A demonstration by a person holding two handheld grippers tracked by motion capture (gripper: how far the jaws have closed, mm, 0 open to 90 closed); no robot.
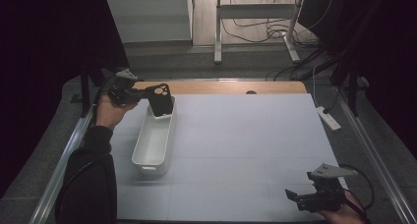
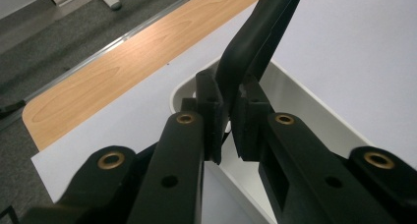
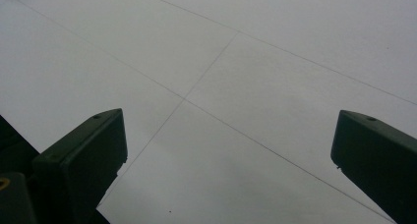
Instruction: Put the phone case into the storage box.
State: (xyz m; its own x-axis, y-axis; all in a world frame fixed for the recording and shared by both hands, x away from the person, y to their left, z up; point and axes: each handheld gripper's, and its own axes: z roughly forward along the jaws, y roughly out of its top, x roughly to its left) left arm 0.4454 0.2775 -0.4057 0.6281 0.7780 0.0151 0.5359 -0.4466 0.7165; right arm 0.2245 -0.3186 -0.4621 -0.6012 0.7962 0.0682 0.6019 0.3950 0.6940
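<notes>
A black phone case (image 1: 160, 100) with round camera cut-outs hangs tilted over the far end of a long white bin (image 1: 140, 144). My left gripper (image 1: 144, 94) is shut on one edge of it, coming in from the left. In the left gripper view the pads (image 2: 212, 117) pinch the thin black case (image 2: 255, 42) above the bin's rim (image 2: 314, 102). Low at the right front of the mat, my right gripper (image 1: 295, 196) stands open. Its jaws are spread wide over bare white mat in the right gripper view, with nothing between them (image 3: 228, 150).
A white mat (image 1: 246, 145) covers the table, with a strip of wood (image 1: 221, 87) along the far edge. A white power strip (image 1: 328, 118) lies off the mat's right side. Metal rails (image 1: 373, 150) run down both sides. Desk legs and cables stand on the floor beyond.
</notes>
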